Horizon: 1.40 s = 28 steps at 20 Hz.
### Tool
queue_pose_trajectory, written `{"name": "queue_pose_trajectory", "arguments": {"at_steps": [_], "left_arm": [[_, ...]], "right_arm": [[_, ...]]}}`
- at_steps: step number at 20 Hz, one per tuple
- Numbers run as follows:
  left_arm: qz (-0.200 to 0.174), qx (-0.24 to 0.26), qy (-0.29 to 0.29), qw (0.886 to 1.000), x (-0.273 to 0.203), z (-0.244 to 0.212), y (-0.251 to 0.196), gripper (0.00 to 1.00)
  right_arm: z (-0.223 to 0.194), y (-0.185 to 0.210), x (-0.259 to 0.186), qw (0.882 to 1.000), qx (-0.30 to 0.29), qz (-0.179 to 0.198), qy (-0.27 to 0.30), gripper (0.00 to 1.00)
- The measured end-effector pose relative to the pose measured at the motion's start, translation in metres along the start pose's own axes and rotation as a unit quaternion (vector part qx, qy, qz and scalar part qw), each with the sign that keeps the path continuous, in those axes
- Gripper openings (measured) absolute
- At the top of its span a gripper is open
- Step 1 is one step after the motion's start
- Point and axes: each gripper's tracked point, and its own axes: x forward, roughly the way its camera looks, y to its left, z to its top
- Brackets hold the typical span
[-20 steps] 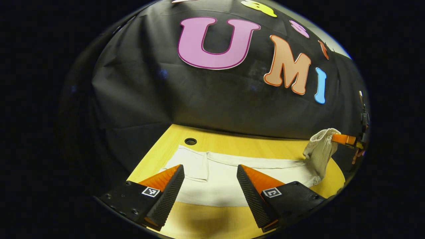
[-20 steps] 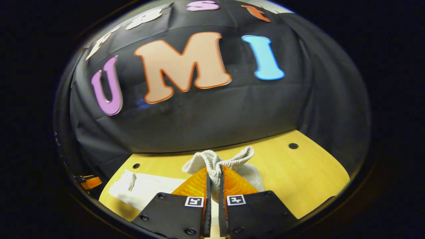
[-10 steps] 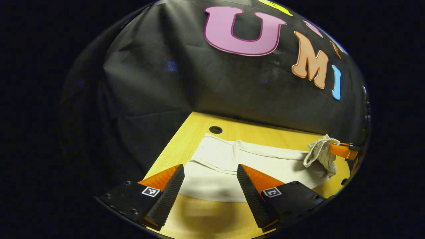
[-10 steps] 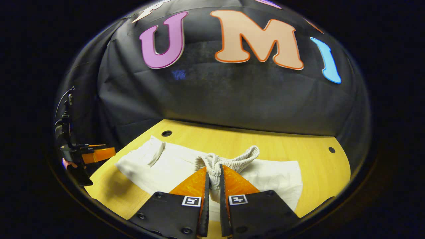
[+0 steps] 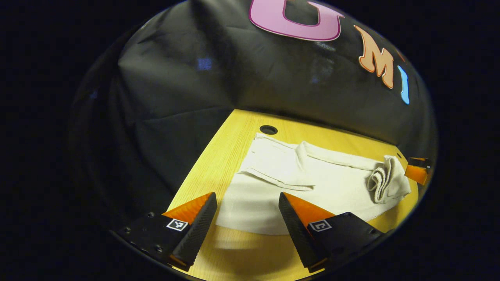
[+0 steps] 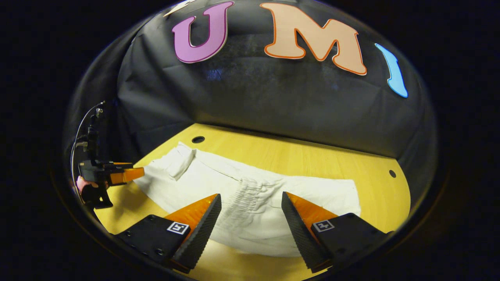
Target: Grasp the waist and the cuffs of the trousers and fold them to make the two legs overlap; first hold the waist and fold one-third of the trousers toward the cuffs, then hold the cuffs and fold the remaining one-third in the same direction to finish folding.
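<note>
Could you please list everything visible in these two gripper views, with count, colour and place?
Trousers: one pair, white, lying on the table; the gathered elastic waist lies folded over onto the legs, a cuff end folded over at the far end.
Table: one, yellow wood grain, under the trousers.
Holes in the table: three seen, dark and round, near the back edge and the corners.
Booth wall: one, black cloth, behind the table.
Left gripper: one, fingers open, above the table's front edge by the cuff end.
Right gripper: one, fingers open, on either side of the waist, not pressing it.
Hand: one, holding the left gripper, seen in the right gripper view.
</note>
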Motion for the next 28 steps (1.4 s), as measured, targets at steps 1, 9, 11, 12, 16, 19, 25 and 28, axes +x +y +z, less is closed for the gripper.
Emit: {"name": "queue_pose_trajectory", "arguments": {"at_steps": [1,9,11,12,16,19,25,28], "left_arm": [[0.001,0.002,0.008,1.0,0.0,-0.002,0.001,0.96],[0.019,0.03,0.037,0.999,0.004,-0.013,0.006,0.95],[0.022,0.034,0.043,0.998,0.002,-0.014,0.006,0.95],[0.021,0.037,0.043,0.998,0.002,-0.014,0.007,0.94],[0.005,0.04,0.045,0.998,0.004,-0.015,-0.001,0.75],[-0.015,0.032,0.04,0.999,0.005,-0.012,-0.015,0.29],[-0.012,-0.025,0.011,1.0,0.004,-0.005,-0.022,0.0],[-0.025,-0.038,-0.013,0.999,-0.003,0.01,-0.031,0.0]], "right_arm": [[-0.005,-0.002,-0.001,1.0,0.003,-0.003,0.004,0.99],[-0.025,-0.026,-0.01,0.999,0.04,-0.02,0.027,0.97],[-0.026,-0.028,-0.01,0.999,0.041,-0.023,0.027,0.98],[-0.026,-0.029,-0.01,0.998,0.043,-0.023,0.027,0.98],[-0.022,-0.035,-0.017,0.998,0.047,-0.029,0.022,0.99],[-0.026,-0.04,-0.026,0.998,0.048,-0.033,0.023,0.99],[-0.035,-0.06,-0.047,0.997,0.051,-0.057,0.025,0.99],[-0.037,-0.069,-0.056,0.996,0.059,-0.068,0.023,0.99]]}}
